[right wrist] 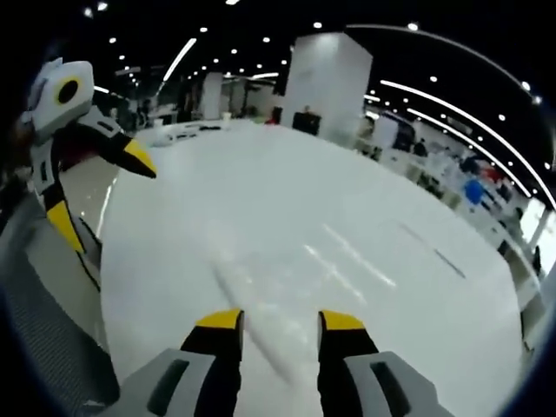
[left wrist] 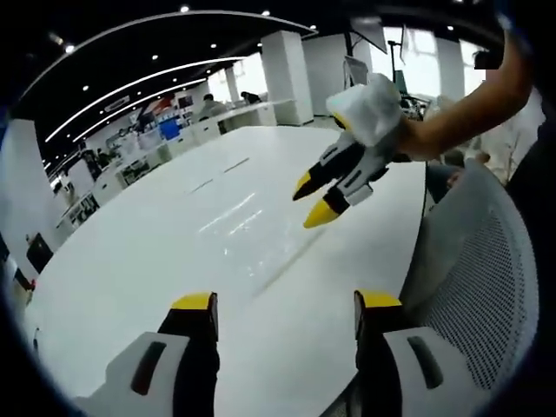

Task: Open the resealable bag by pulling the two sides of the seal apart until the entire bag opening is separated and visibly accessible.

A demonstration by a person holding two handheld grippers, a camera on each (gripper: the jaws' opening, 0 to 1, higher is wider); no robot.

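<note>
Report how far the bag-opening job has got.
Done: nothing that shows; no bag lies on the white table.
In hand: nothing. The left gripper has its jaws apart over bare tabletop, and the right gripper is open and empty too, both held in the air beside a mesh chair.
Left: the whole job, namely finding the bag, gripping both sides of its seal and pulling them apart.
</note>
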